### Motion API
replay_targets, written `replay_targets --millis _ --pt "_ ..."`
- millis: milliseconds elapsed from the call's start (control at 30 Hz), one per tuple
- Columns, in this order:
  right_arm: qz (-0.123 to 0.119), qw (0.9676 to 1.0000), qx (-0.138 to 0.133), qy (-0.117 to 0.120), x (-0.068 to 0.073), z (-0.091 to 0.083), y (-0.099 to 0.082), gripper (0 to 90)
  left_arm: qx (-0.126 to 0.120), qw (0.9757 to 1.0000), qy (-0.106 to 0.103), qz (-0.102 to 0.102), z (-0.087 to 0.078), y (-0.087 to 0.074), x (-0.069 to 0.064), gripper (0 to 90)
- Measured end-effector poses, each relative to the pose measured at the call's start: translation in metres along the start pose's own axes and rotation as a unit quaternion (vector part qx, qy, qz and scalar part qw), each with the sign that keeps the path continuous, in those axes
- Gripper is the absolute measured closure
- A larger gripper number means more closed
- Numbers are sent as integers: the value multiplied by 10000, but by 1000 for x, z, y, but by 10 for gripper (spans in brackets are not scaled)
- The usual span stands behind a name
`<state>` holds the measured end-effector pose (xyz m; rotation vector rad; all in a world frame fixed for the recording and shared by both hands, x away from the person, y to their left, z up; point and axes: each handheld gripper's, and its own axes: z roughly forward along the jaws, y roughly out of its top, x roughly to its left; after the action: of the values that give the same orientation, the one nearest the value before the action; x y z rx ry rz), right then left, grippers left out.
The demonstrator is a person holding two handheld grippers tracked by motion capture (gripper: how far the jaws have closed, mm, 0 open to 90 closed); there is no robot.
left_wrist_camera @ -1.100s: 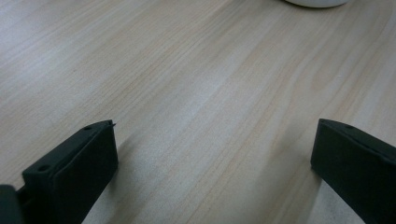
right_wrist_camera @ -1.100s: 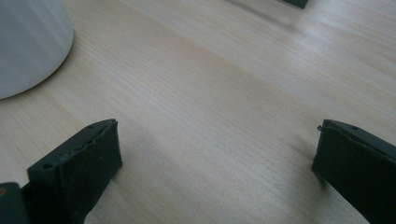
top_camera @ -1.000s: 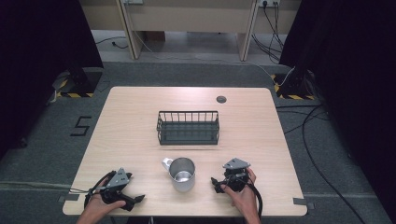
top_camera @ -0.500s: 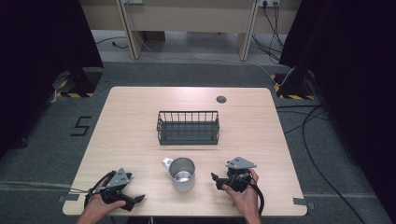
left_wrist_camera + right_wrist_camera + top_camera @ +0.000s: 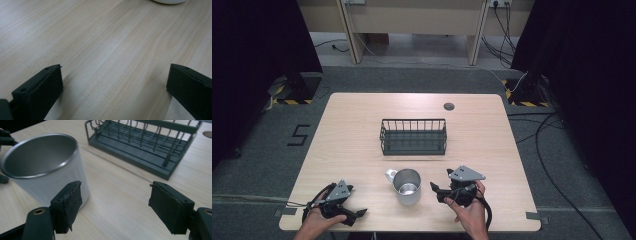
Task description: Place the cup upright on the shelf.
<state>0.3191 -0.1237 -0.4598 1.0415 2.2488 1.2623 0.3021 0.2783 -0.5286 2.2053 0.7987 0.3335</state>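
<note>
Just right of the steel mug [image 5: 407, 186], the right hand-held gripper [image 5: 435, 190] has been narrowing its jaws, nothing between them; the left hand-held gripper [image 5: 357, 215] rests spread on the table [image 5: 352, 125].

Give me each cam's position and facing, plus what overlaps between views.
High view: fixed above the near table edge, looking forward and down on the table; both forearms enter from the bottom, with left gripper and right gripper.
Left gripper view: rides low, facing bare wood; its black jaws stand wide apart.
Right gripper view: looks past the right gripper's jaws at the steel mug and wire rack.
Shared: mug and rack appear in the high and right gripper views.
</note>
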Motion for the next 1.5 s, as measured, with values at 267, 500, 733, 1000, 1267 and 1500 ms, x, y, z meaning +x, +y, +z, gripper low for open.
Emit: replay_targets --millis 267,500,733,1000,1267,1500 --pt "-97 9994 -218 250 18 -9 8 247 3 10000 2 13 0 0 0 0" --pt "-135 9985 -333 425 29 -11 14 272 5 10000 0 14 0 0 0 0" --pt "-110 9970 -518 562 33 1 24 449 5 10000 1 16 0 0 0 0" --pt "-126 9983 -286 494 33 24 29 594 6 10000 1 16 0 0 0 0" --pt "-223 9983 -176 511 32 36 31 762 7 10000 0 7 0 0 0 0" --pt "-343 9977 -182 551 31 42 34 824 8 10000 -1 7 0 0 0 0"
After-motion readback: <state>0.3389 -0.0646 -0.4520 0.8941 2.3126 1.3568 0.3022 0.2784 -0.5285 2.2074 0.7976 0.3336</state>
